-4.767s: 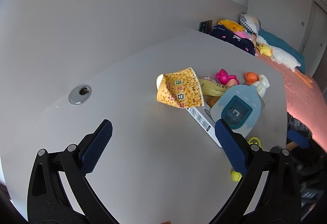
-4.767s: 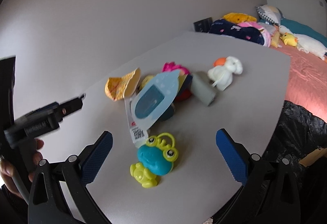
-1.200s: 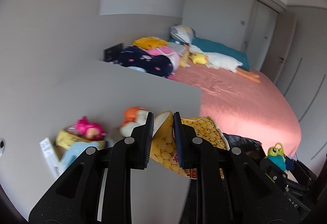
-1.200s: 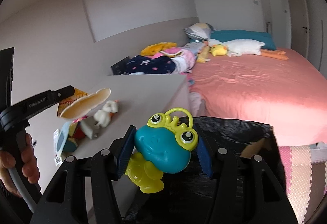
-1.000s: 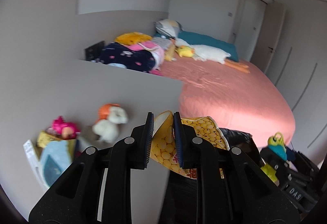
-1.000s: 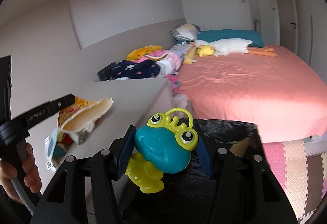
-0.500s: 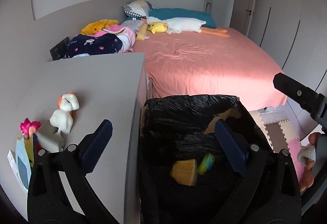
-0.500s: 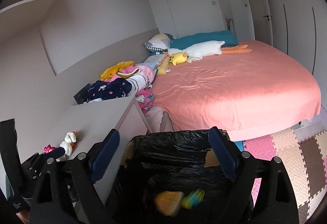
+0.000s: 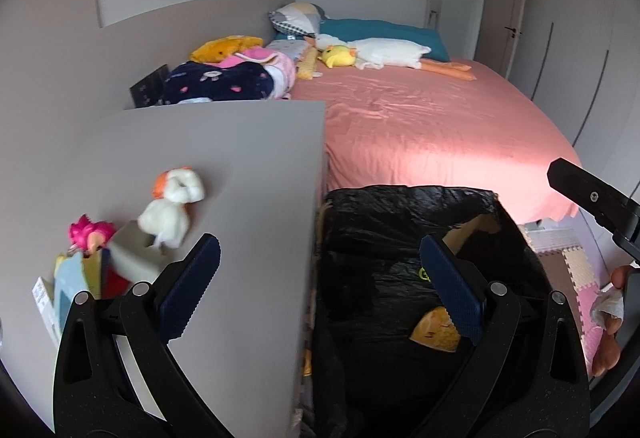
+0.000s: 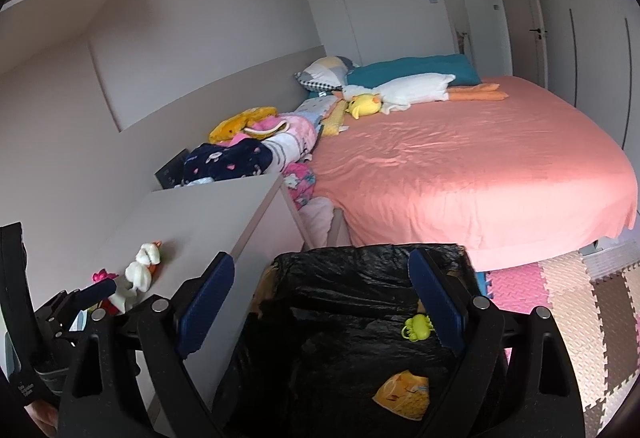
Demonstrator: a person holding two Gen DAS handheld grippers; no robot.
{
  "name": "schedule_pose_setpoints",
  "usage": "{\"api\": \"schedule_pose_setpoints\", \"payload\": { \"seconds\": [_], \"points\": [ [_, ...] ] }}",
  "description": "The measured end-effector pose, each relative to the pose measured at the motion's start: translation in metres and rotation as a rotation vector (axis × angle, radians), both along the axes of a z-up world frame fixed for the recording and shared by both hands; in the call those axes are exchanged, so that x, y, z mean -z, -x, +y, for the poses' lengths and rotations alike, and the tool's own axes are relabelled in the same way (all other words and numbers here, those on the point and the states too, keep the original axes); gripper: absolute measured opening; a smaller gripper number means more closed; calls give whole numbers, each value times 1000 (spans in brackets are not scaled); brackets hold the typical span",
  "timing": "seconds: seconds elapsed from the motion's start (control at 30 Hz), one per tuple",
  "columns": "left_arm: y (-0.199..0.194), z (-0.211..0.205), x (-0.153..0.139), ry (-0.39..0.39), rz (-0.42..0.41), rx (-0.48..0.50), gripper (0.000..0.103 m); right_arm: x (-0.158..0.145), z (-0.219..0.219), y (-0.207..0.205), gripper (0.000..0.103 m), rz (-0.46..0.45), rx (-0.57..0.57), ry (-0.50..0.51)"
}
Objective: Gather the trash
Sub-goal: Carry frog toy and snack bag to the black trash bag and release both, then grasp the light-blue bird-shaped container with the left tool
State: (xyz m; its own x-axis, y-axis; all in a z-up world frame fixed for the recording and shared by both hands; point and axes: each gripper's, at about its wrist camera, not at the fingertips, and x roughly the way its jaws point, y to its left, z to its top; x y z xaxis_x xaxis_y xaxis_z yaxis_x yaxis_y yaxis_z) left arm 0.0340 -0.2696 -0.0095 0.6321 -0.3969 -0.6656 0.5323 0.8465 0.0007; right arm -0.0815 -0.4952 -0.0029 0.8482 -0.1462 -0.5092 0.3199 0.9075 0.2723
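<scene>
A bin lined with a black trash bag (image 9: 400, 214) (image 10: 360, 266) stands beside the grey desk (image 9: 240, 166). The yellow snack wrapper (image 9: 434, 330) (image 10: 404, 394) and the frog toy (image 10: 418, 328) lie inside it. My left gripper (image 9: 320, 286) is open and empty, over the desk edge and the bin. My right gripper (image 10: 320, 306) is open and empty above the bin. On the desk remain a white plush duck (image 9: 172, 206), a pink toy (image 9: 90, 234) and a blue package (image 9: 68, 286).
A pink bed (image 10: 460, 166) with pillows and plush toys lies beyond the bin. Clothes (image 9: 224, 82) are piled at the desk's far end. Foam floor mats (image 10: 580, 298) lie to the right. The desk (image 10: 192, 222) is left of the bin.
Both grippers opened over the bin: the wrapper and the frog toy dropped into the black bag. In the last half second the left gripper shifted slightly left toward the desk.
</scene>
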Motion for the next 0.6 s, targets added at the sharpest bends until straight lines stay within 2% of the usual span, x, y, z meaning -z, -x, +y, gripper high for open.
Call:
{"api": "schedule_pose_setpoints", "payload": {
  "seconds": [0.6],
  "points": [
    [-15,75,5,-64,-35,-150,97,13,60,-39,89,46,-138,-9]
  ]
}}
